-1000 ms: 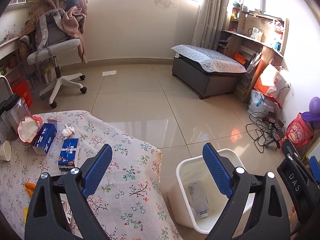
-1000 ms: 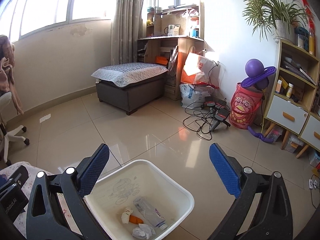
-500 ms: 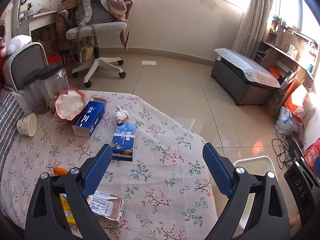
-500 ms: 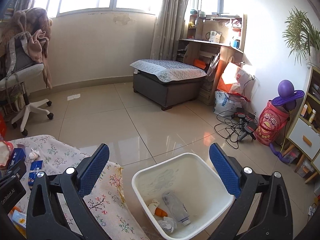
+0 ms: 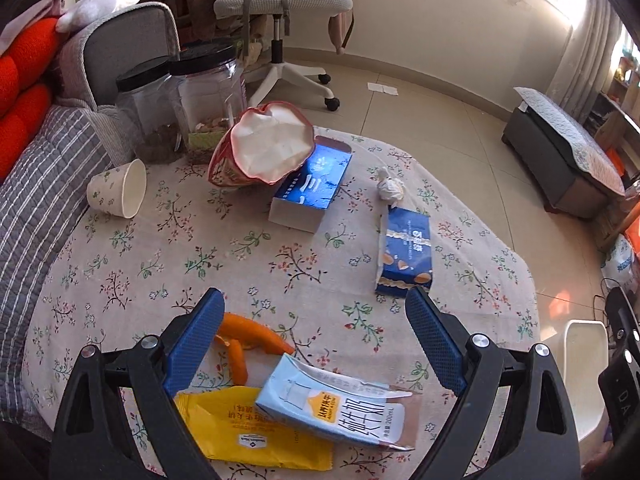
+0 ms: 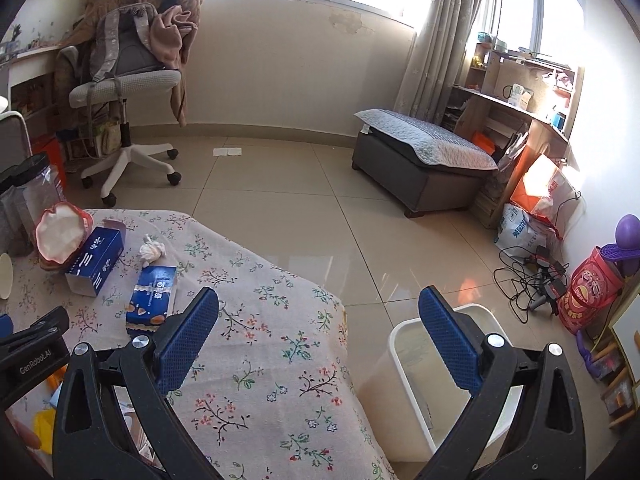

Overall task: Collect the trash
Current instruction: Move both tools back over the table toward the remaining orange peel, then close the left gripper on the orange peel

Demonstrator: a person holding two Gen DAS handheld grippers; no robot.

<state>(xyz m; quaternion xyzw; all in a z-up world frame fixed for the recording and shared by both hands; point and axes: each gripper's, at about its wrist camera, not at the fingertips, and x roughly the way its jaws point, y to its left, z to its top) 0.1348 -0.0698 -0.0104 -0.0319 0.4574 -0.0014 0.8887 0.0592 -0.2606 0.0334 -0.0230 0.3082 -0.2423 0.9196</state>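
Trash lies scattered on a floral tablecloth, and the nearest piece is a flattened milk carton directly below and between the spread fingers of my left gripper, which is released and holds nothing. The carton's long axis runs left to right across my view, roughly in line with the gap between the fingers, so I judge a turn of the wrist would help to pinch it across its narrow side. Beside it are a yellow wrapper and orange peel. My right gripper is also released and empty, hovering over the table edge, farther from the carton. A white bin stands on the floor just off the table's right side.
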